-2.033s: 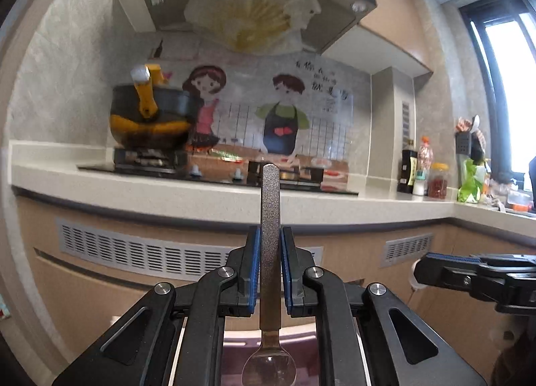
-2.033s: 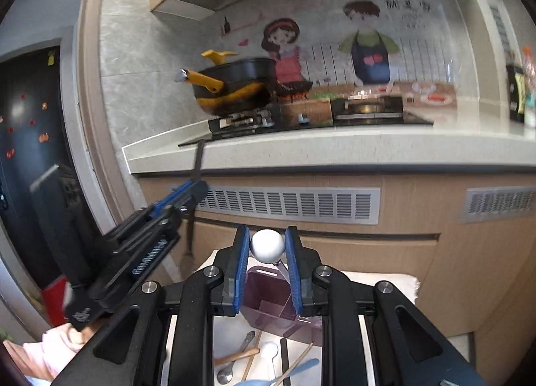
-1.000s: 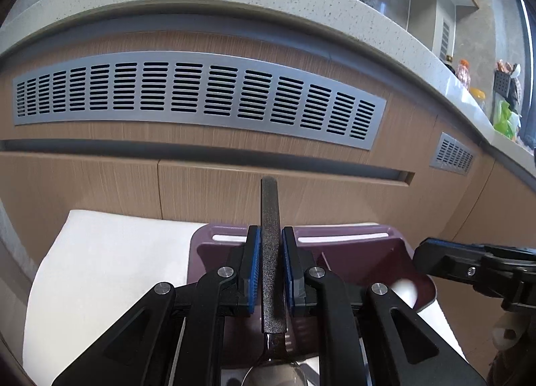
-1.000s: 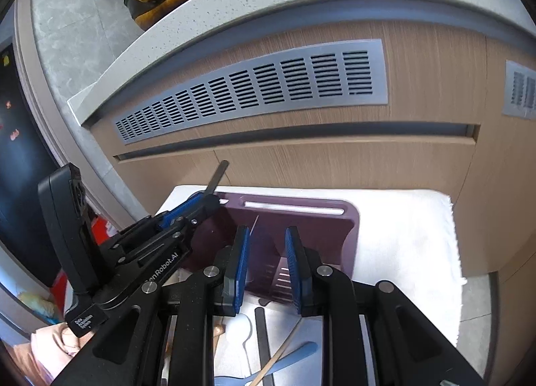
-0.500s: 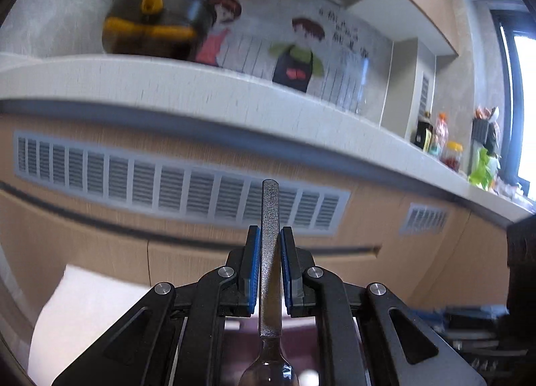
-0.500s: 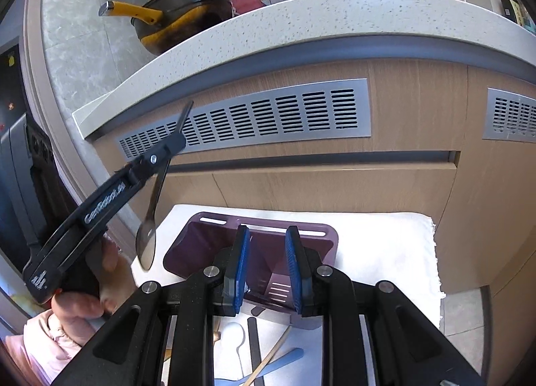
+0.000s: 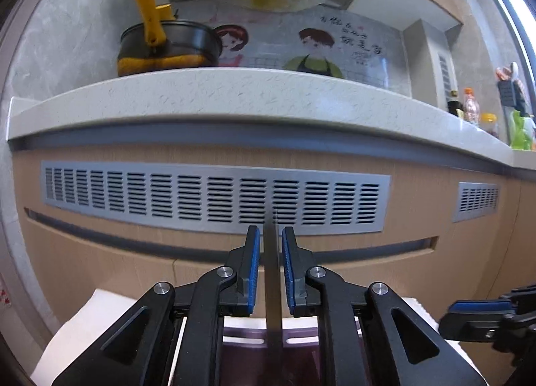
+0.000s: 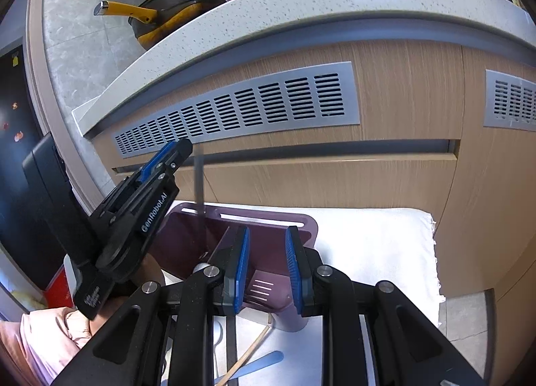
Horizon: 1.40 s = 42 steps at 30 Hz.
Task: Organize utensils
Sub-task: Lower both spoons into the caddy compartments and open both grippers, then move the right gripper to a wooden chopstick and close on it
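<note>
Metal spoon [image 8: 199, 185]: upright, handle between the left gripper [image 7: 270, 270] pads with gaps showing, bowl inside the purple holder [image 8: 187, 235]; half a second ago clamped above it. Left jaws just opening. Right gripper [image 8: 268, 267]: slightly apart, empty, unchanged, over holder.

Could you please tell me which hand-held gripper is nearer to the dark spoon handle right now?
Left. The left hand-held gripper has the spoon handle between its pads, above the purple caddy. The right hand-held gripper is empty, off to the side.
</note>
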Tool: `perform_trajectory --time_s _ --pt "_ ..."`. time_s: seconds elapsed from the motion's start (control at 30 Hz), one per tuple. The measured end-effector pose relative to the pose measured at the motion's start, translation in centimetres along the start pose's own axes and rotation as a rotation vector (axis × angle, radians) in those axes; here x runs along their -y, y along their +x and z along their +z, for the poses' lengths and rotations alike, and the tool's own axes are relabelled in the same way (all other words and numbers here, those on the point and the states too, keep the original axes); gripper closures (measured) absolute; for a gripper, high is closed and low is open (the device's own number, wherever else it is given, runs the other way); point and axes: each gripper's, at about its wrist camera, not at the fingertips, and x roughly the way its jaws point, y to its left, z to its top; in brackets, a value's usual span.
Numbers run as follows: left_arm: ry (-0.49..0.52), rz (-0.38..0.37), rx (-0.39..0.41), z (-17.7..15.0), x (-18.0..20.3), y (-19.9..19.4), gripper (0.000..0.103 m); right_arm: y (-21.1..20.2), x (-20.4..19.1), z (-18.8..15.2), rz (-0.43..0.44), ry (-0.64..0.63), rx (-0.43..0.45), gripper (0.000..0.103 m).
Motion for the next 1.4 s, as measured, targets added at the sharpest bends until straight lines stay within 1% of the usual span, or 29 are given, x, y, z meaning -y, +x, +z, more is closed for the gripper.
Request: perform_trajectory --time_s 0.07,0.13,0.23,0.3,0.33,0.37,0.43,0.5,0.57,0.63,0.67,0.7,0.77,0.83,0.9,0.93,0.97,1.0,1.07,1.13,1.17,1.23,1.27,1.3,1.37,1.4 --pt "-0.024 0.000 -0.019 -0.2 -0.4 0.3 0.076 0.1 0.0 -0.1 -0.001 0.003 -0.004 0.082" --pt "-0.039 -0.006 -0.047 -0.3 -0.8 0.5 0.075 0.0 -0.2 -0.1 -0.003 0.001 -0.005 0.082" --pt "-0.073 -0.015 -0.074 0.0 -1.9 -0.3 0.074 -0.3 -0.5 -0.2 -0.011 -0.011 -0.005 0.082" --pt "-0.108 -0.019 -0.091 0.7 -3.2 -1.3 0.068 -0.5 -0.7 -0.4 -0.020 -0.015 -0.011 0.082" --pt "-0.116 -0.011 -0.103 1.2 -3.7 -1.7 0.063 -0.5 -0.8 -0.4 -0.024 -0.015 -0.015 0.081" --pt "-0.121 -0.006 -0.122 1.5 -4.2 -2.1 0.059 -0.6 -0.9 -0.5 -0.029 -0.014 -0.020 0.080" --pt "-0.126 -0.003 -0.177 2.2 -5.3 -3.0 0.059 -0.8 -1.4 -1.0 -0.048 -0.024 -0.032 0.078" --pt "-0.101 -0.008 -0.235 2.3 -5.9 -3.9 0.058 -1.1 -2.1 -1.6 -0.077 -0.043 -0.044 0.074" --pt "-0.069 -0.009 -0.282 2.1 -6.2 -4.8 0.057 -1.4 -2.8 -2.4 -0.098 -0.062 -0.061 0.073" --pt "-0.030 -0.014 -0.325 1.5 -6.5 -6.1 0.057 -1.7 -3.5 -3.4 -0.118 -0.075 -0.081 0.068" --pt "-0.015 -0.022 -0.343 1.1 -6.6 -6.8 0.056 -1.9 -4.0 -4.0 -0.130 -0.086 -0.092 0.058" --pt "-0.001 -0.027 -0.362 0.8 -6.8 -7.6 0.056 -2.1 -4.3 -4.6 -0.144 -0.096 -0.101 0.045" --pt "0.016 -0.028 -0.402 0.1 -7.3 -9.2 0.053 -2.4 -5.3 -6.0 -0.175 -0.135 -0.120 0.034" --pt "0.026 -0.037 -0.434 -0.4 -7.7 -10.4 0.050 -2.3 -6.1 -7.4 -0.187 -0.175 -0.158 0.030" --pt "0.054 -0.022 -0.461 -0.9 -8.0 -12.2 0.047 -1.9 -7.0 -8.9 -0.197 -0.219 -0.213 0.011" --pt "0.074 -0.016 -0.466 -1.2 -8.1 -13.0 0.043 -1.7 -7.4 -9.7 -0.208 -0.242 -0.231 0.009" --pt "0.096 -0.012 -0.468 -1.5 -8.1 -13.8 0.039 -1.5 -7.9 -10.5 -0.229 -0.262 -0.247 0.009" --pt "0.117 -0.009 -0.468 -1.8 -8.1 -14.5 0.037 -1.3 -8.3 -11.2 -0.249 -0.273 -0.264 0.008" --pt "0.163 -0.013 -0.475 -2.7 -7.9 -16.0 0.036 -1.1 -8.6 -12.1 -0.262 -0.261 -0.279 0.006" --pt "0.177 -0.028 -0.490 -3.6 -7.9 -17.2 0.036 -1.0 -8.4 -12.4 -0.243 -0.201 -0.275 0.005" --pt "0.169 -0.038 -0.505 -4.3 -8.1 -17.9 0.036 -0.8 -8.1 -12.5 -0.233 -0.151 -0.275 0.005" --pt "0.152 -0.055 -0.539 -5.2 -8.4 -18.3 0.036 0.1 -7.6 -12.5 -0.241 -0.077 -0.287 0.007" --pt "0.140 -0.059 -0.567 -5.8 -8.7 -18.6 0.036 0.5 -7.7 -12.6 -0.248 -0.063 -0.295 0.016" --pt "0.129 -0.059 -0.586 -6.2 -8.9 -18.7 0.036 1.2 -7.7 -12.8 -0.255 -0.056 -0.313 0.031" --pt "0.086 -0.054 -0.631 -7.1 -9.7 -18.7 0.036 2.6 -7.8 -13.1 -0.249 -0.042 -0.361 0.042" --pt "0.056 -0.055 -0.654 -7.5 -10.2 -18.7 0.036 3.1 -7.8 -13.3 -0.242 -0.029 -0.375 0.043"
